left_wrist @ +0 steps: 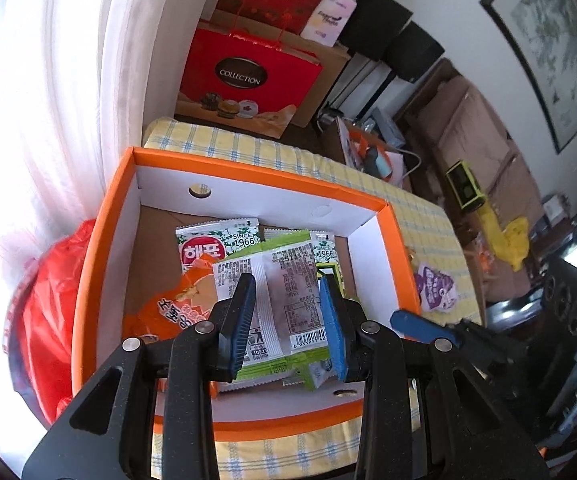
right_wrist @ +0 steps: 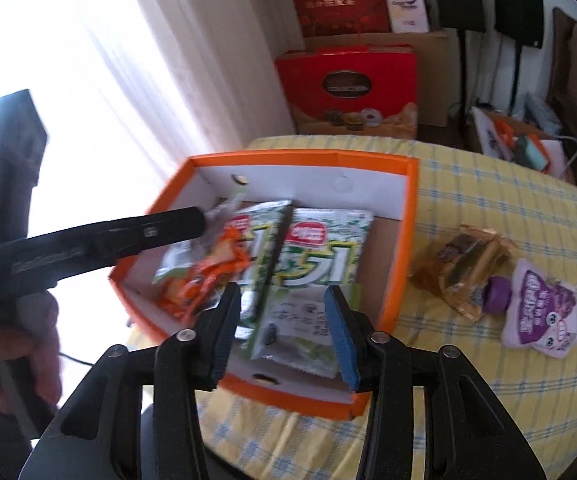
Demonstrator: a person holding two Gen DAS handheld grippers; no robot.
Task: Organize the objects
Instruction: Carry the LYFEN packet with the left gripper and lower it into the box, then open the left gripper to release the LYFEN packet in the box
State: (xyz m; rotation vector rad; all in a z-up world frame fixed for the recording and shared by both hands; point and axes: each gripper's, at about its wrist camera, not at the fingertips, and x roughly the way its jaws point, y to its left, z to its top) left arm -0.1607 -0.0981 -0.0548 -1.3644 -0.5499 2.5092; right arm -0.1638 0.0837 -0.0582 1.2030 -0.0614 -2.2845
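An orange box (left_wrist: 104,240) with white inner walls stands on the yellow checked tablecloth (left_wrist: 420,216). It holds several snack packets: green-white seaweed packets (left_wrist: 216,240), an orange packet (left_wrist: 180,304) and a green packet lying back side up (left_wrist: 284,300). My left gripper (left_wrist: 288,312) is open above that packet, its jaws either side of it, holding nothing. My right gripper (right_wrist: 284,328) is open and empty over the box's (right_wrist: 396,264) near edge. A purple packet (right_wrist: 540,312) and a brown packet (right_wrist: 464,264) lie on the cloth right of the box.
A red plastic bag (left_wrist: 48,320) lies left of the box by the white curtain. Red gift boxes (left_wrist: 248,76) and cartons stand behind the table. A sofa (left_wrist: 480,136) is at the right. The left gripper's arm (right_wrist: 100,240) reaches over the box.
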